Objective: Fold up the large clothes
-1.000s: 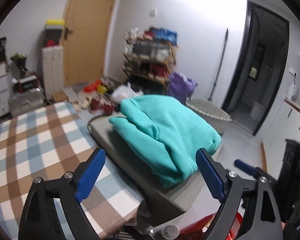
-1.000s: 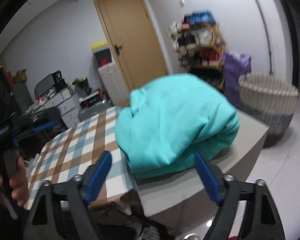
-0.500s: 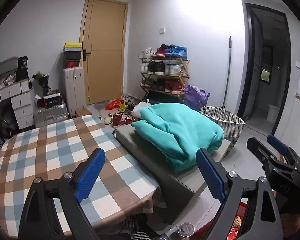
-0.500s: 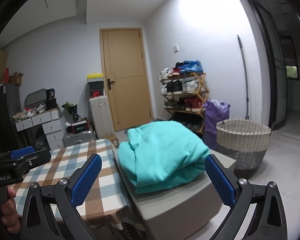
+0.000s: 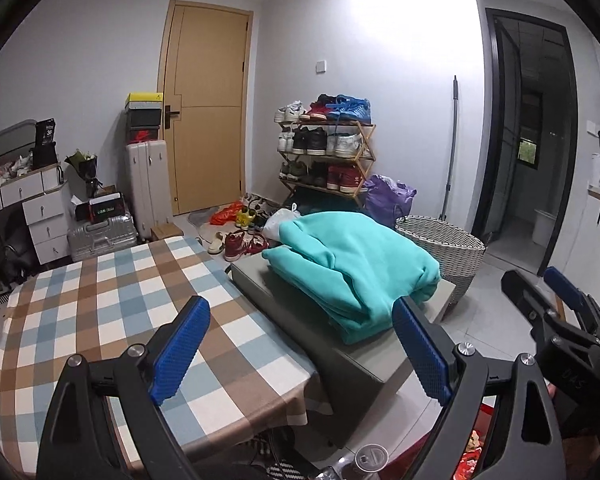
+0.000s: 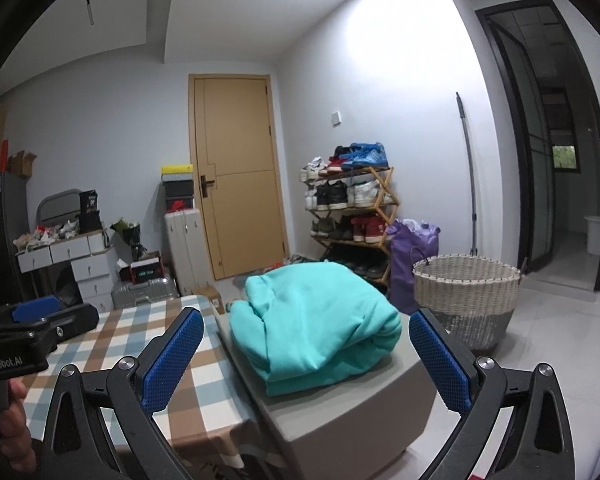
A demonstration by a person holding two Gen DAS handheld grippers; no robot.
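Note:
A folded teal sweatshirt (image 5: pixel 352 264) (image 6: pixel 312 320) lies on a grey box-shaped stool (image 5: pixel 260 284) (image 6: pixel 340 412) beside the checked table (image 5: pixel 100 300) (image 6: pixel 112 332). My left gripper (image 5: pixel 300 304) is open, well short of the sweatshirt, with nothing between its blue pads. My right gripper (image 6: pixel 306 314) is open wide and also holds nothing, a little back from the stool. The left wrist view catches the right gripper (image 5: pixel 556 300) at its right edge. In the right wrist view the left gripper (image 6: pixel 36 320) sits at the left edge, with a person's hand (image 6: pixel 16 432) below it.
A woven basket (image 5: pixel 440 244) (image 6: pixel 464 292) stands on the floor right of the stool. Behind it are a purple bag (image 6: pixel 412 248), a shoe rack (image 5: pixel 328 148) and loose shoes (image 5: pixel 236 240) on the floor. Drawers and suitcases line the far left wall.
Both grippers have drawn back from the sweatshirt, which now looks smaller and farther off. The right gripper's jaws have spread wider and its view has tipped up toward the room.

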